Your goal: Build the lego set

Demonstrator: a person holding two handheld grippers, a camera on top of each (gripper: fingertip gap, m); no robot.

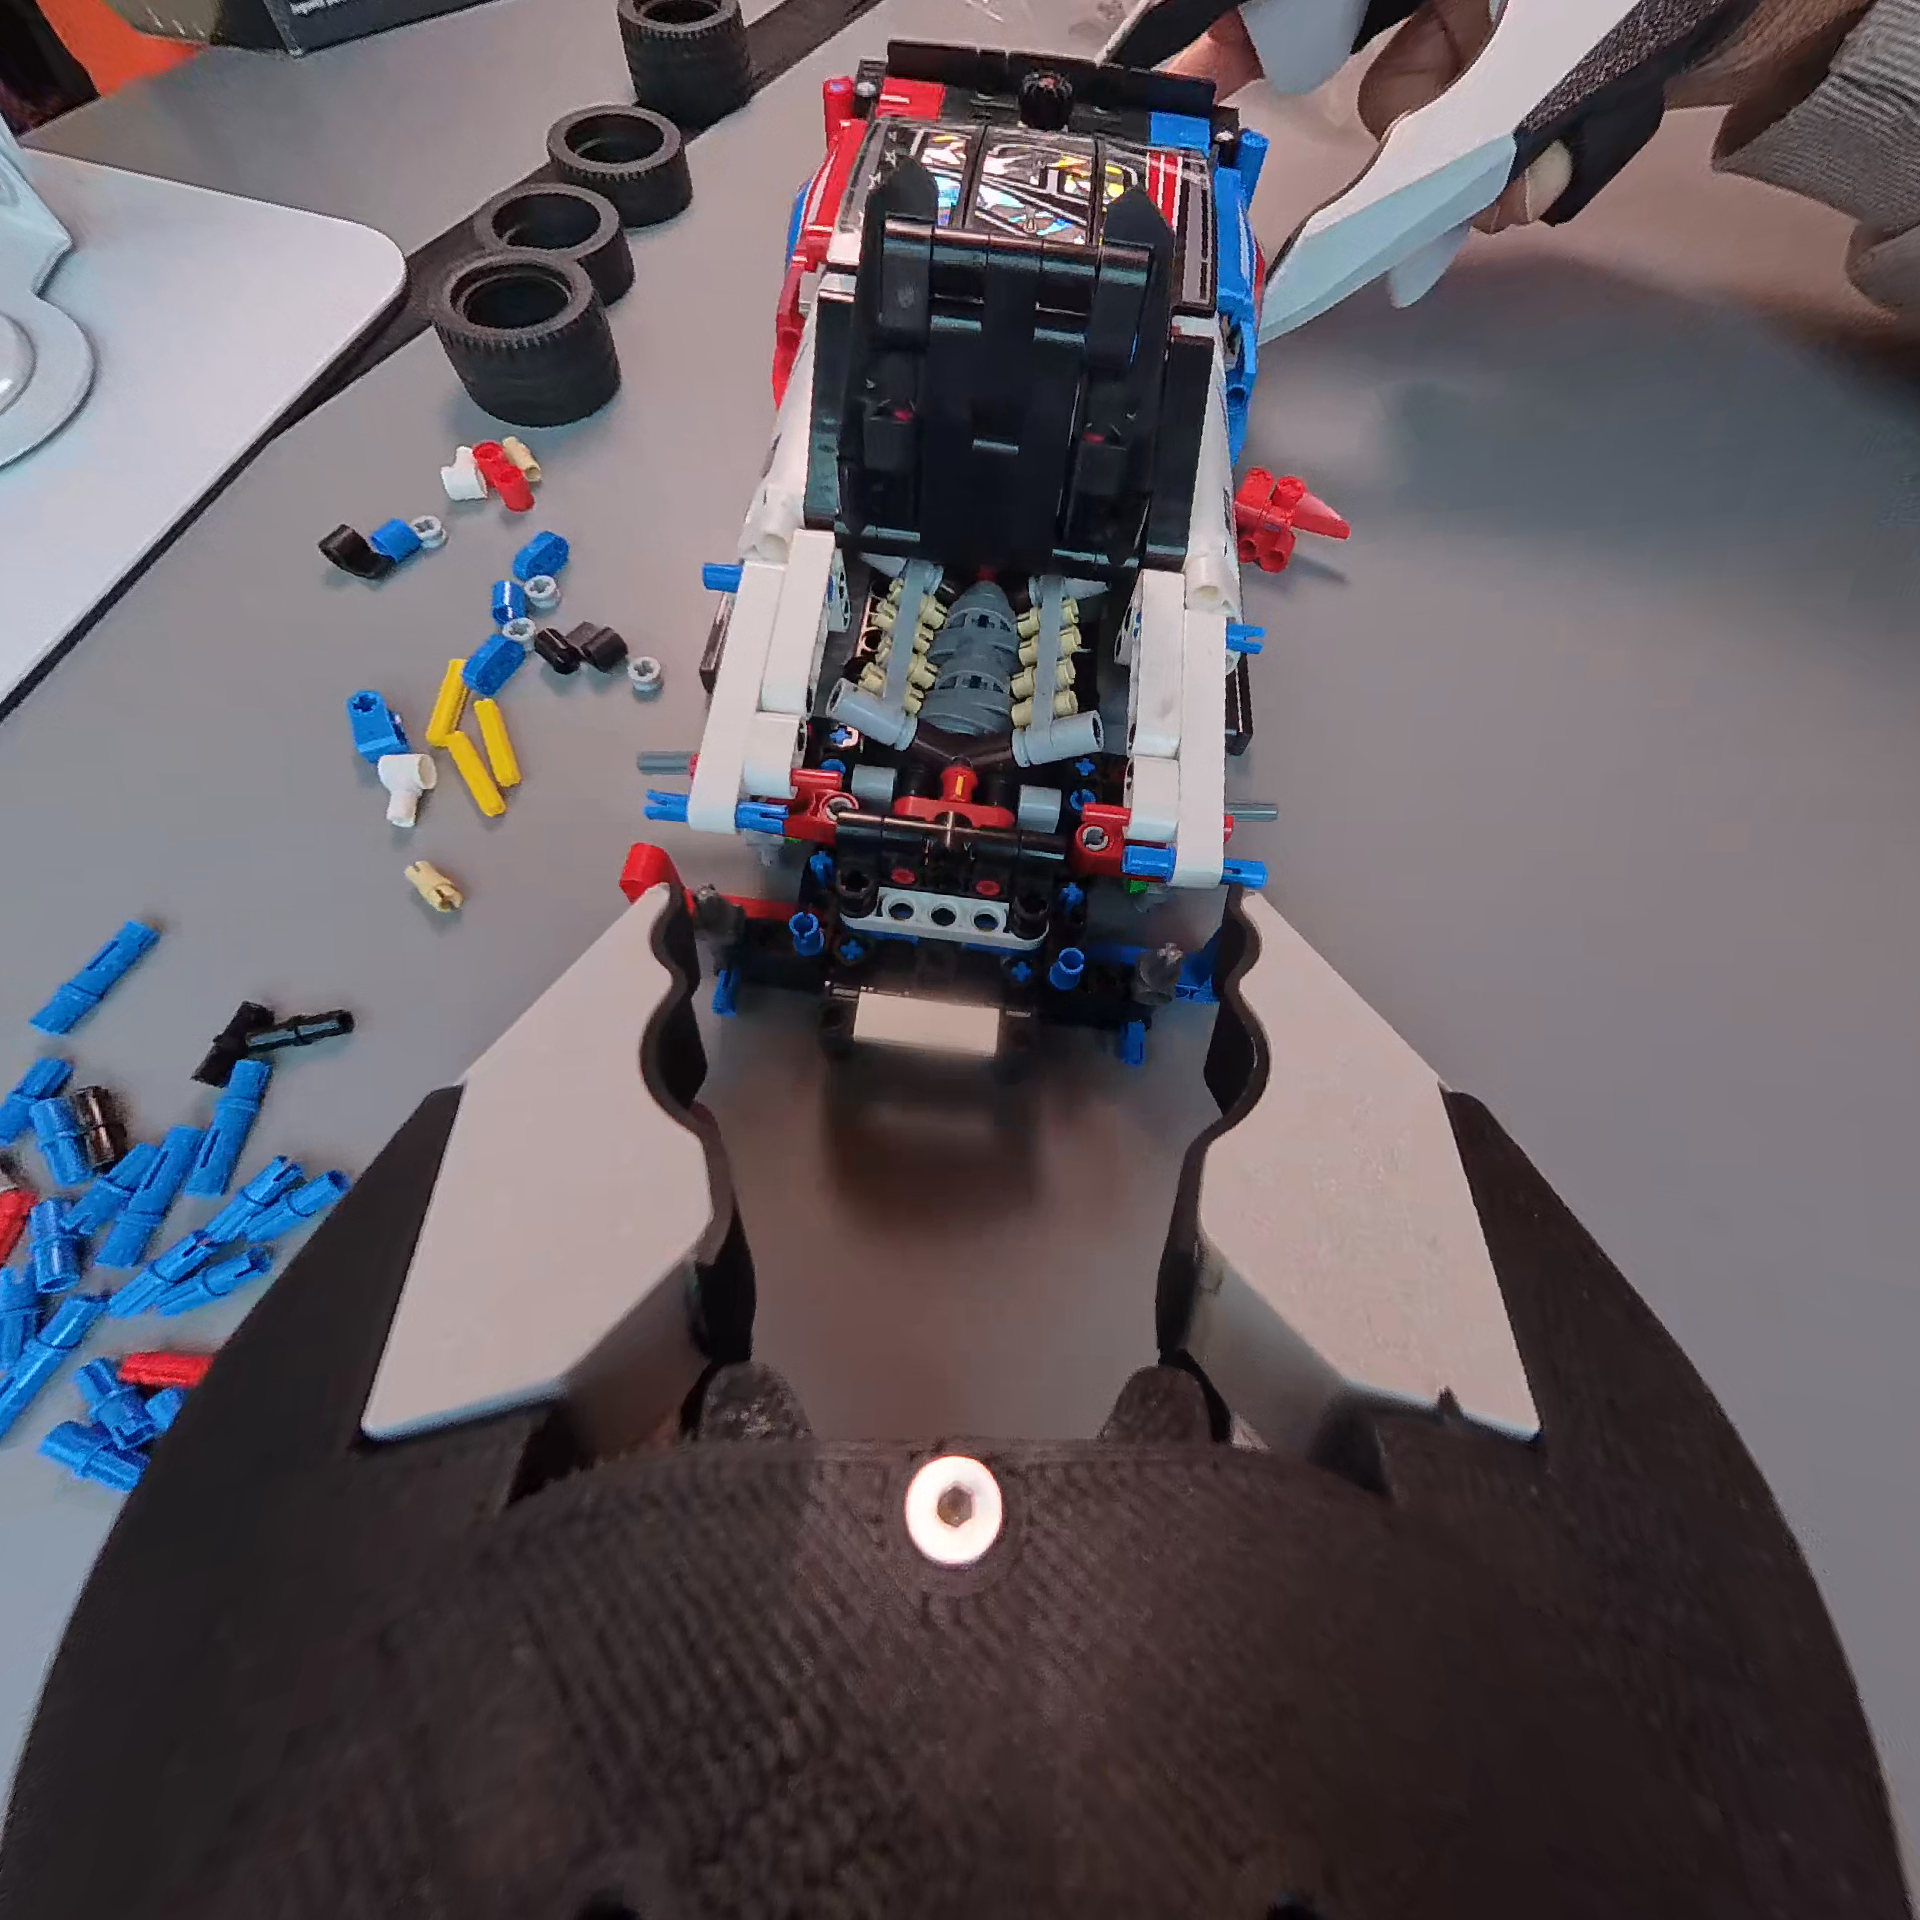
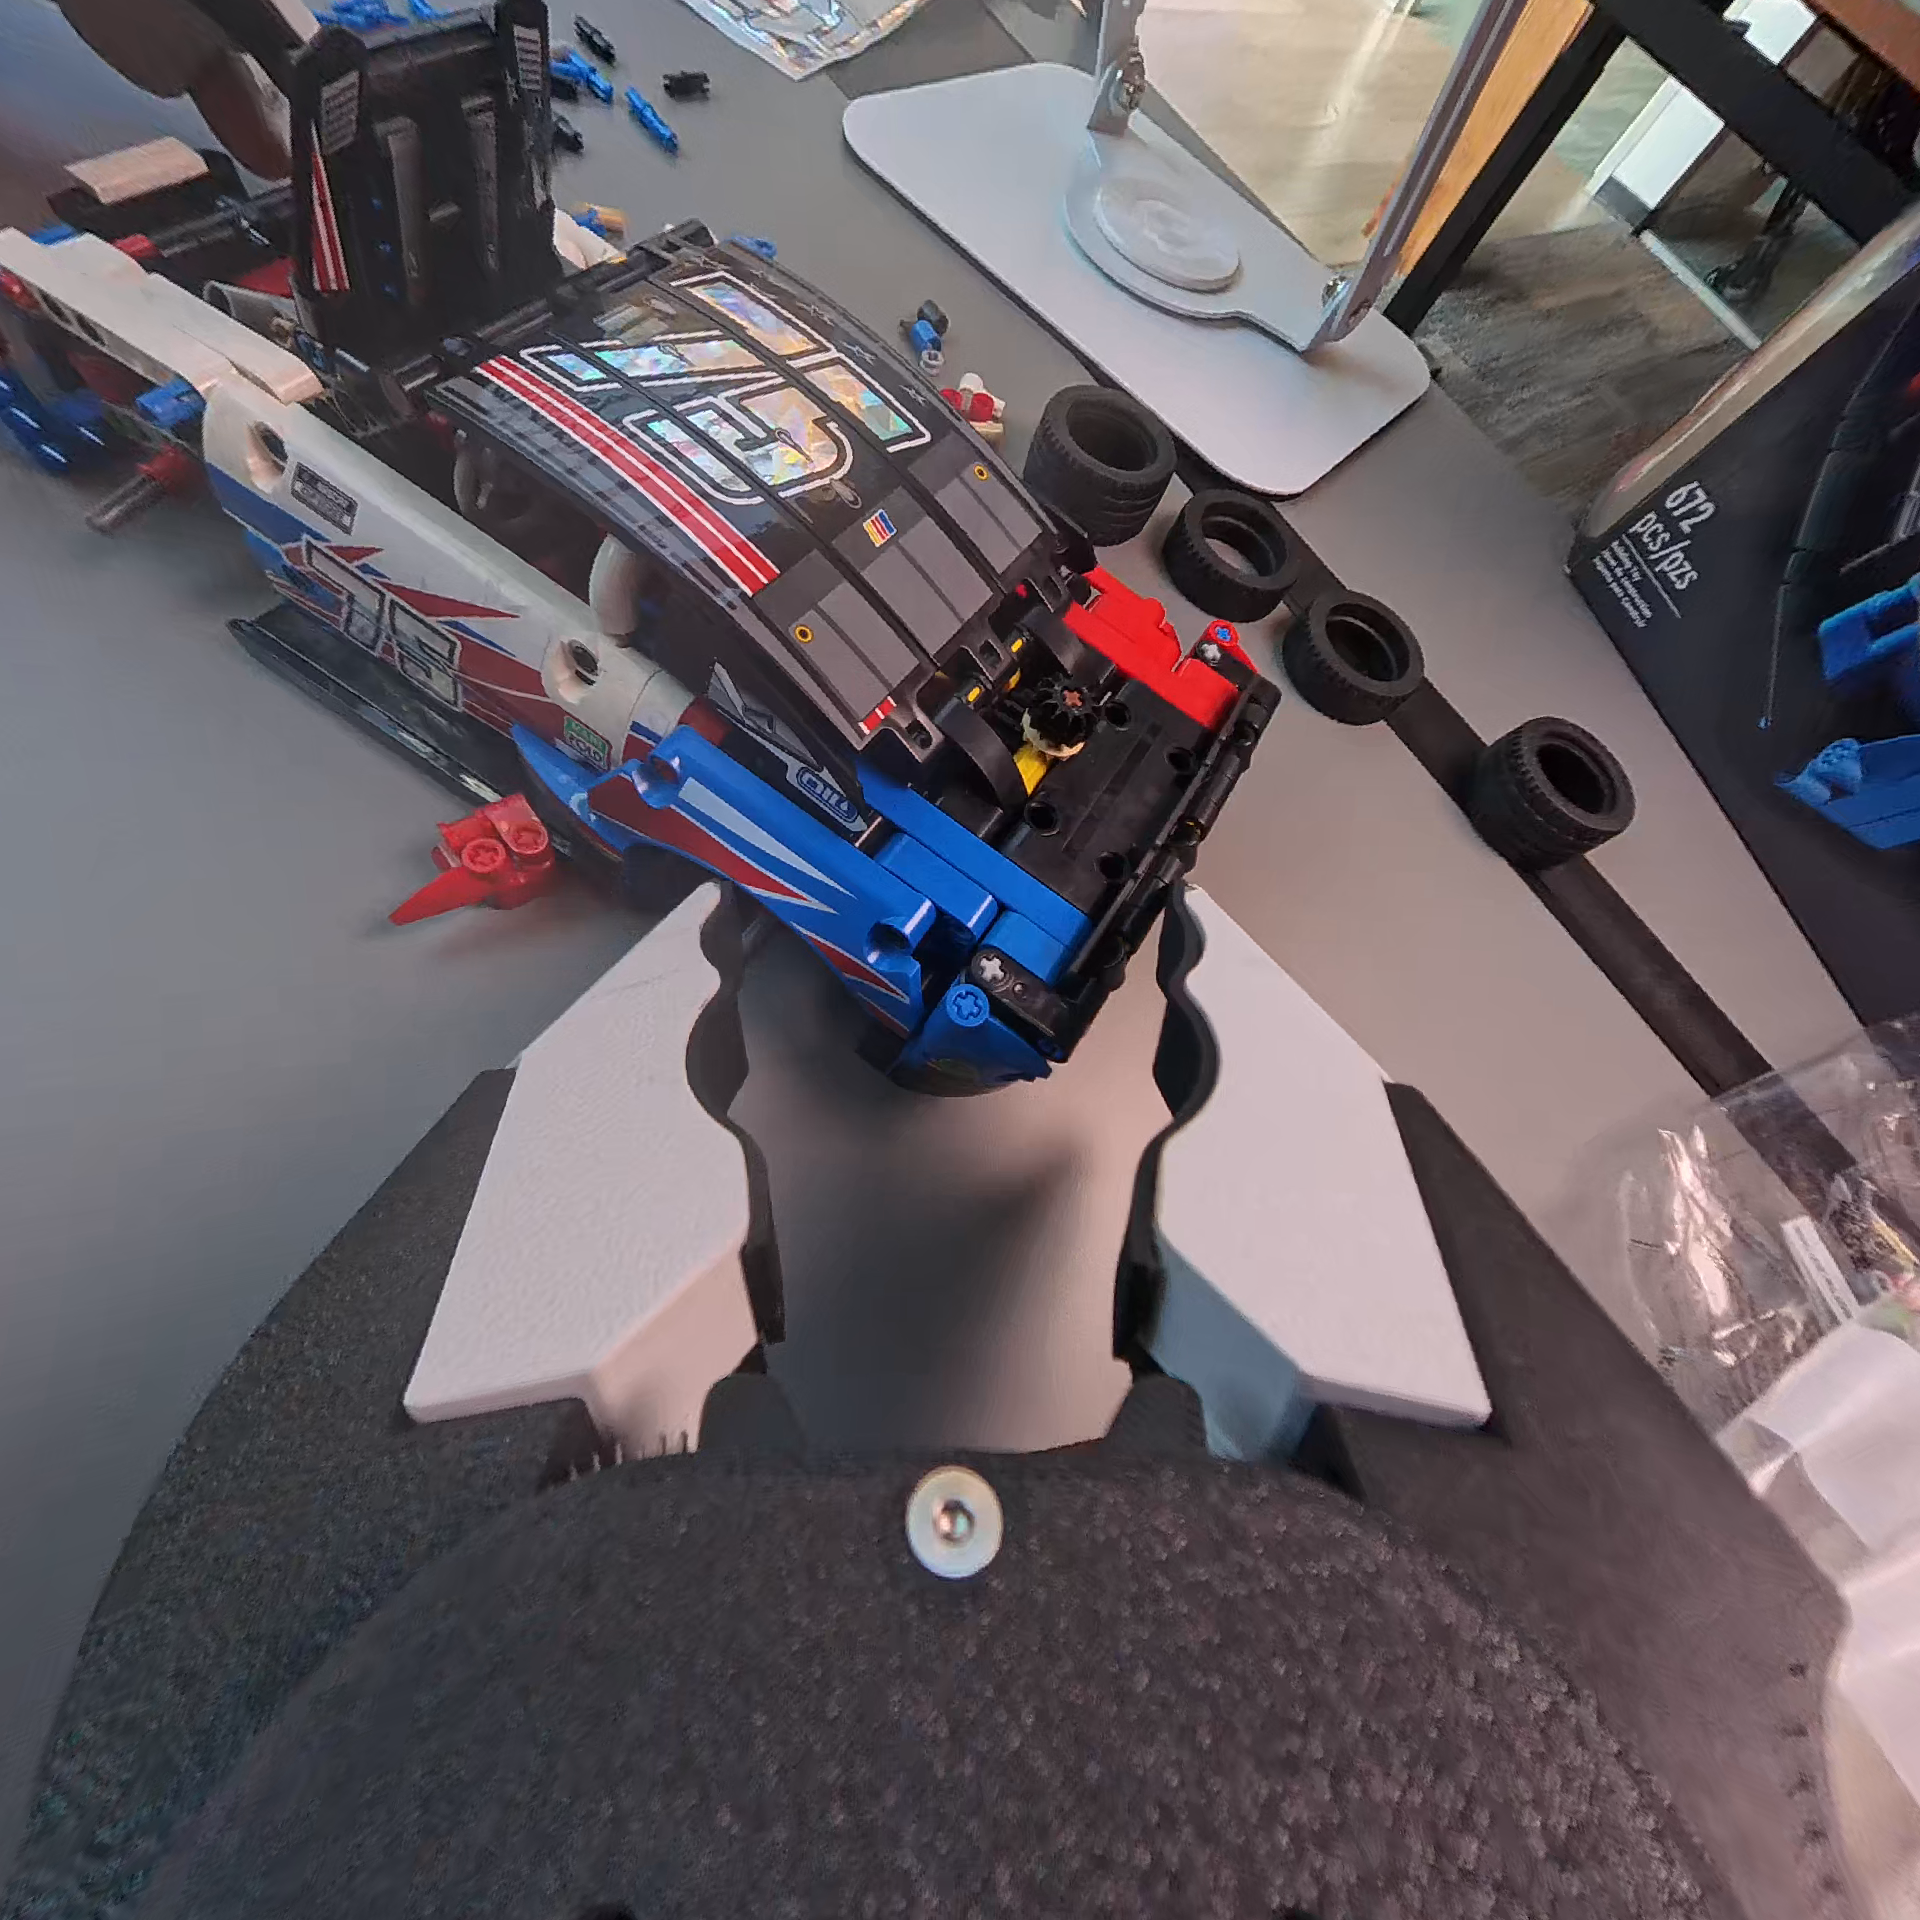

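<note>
— On the grey surface (image 1: 1558, 831) the car (image 1: 987, 582) sits between both tongs, hood up. What are they doing?
— Left tongs (image 1: 961, 940) are spread around its nose; right tongs (image 2: 951, 935) are spread at the rear corner. Neither pinches anything.
— Risks?
— A careless squeeze could snap off the hood (image 1: 997, 374), or a shove could sweep the loose pins (image 1: 145, 1226) and tyres (image 1: 525, 338) away.
— Containers?
— A box (image 2: 1766, 582) with blue pieces showing; clear bags (image 2: 1787, 1278), contents unclear

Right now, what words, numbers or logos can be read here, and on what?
I won't quote writing; it stands here:
Dark box: white print on its side.
Lego car roof: large shiny sticker.
Car's white side panel: stickers, small logos.
Plastic bag: paper label, blurred.
</note>
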